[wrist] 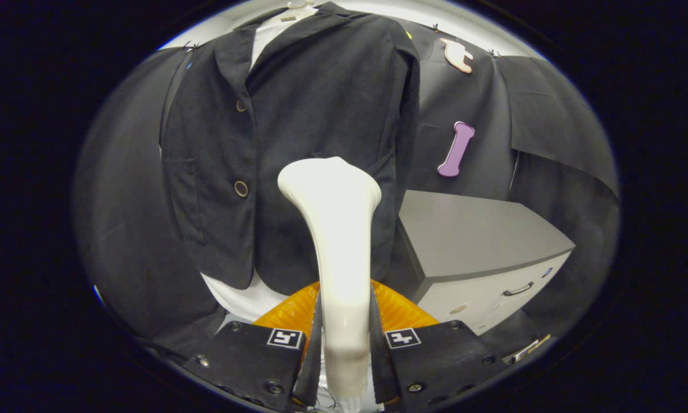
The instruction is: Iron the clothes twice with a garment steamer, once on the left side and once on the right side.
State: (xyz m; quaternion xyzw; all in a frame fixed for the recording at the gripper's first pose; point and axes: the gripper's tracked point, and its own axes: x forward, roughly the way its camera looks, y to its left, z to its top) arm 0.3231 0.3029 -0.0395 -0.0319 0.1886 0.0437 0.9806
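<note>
Garment steamer (335, 229), a smooth, rigid white wand, stands upright between the fingers of the claw (344, 338), which pinches its handle from both sides. The hard, glossy shell looks slippery, so the narrow handle is the sensible place to grip. Its flared head lies against, or just before, the right front panel of the dark jacket (298, 126), a soft hanging garment likely to yield under pressure. Beyond, a grey cabinet (481, 252) stands beside the jacket.
</note>
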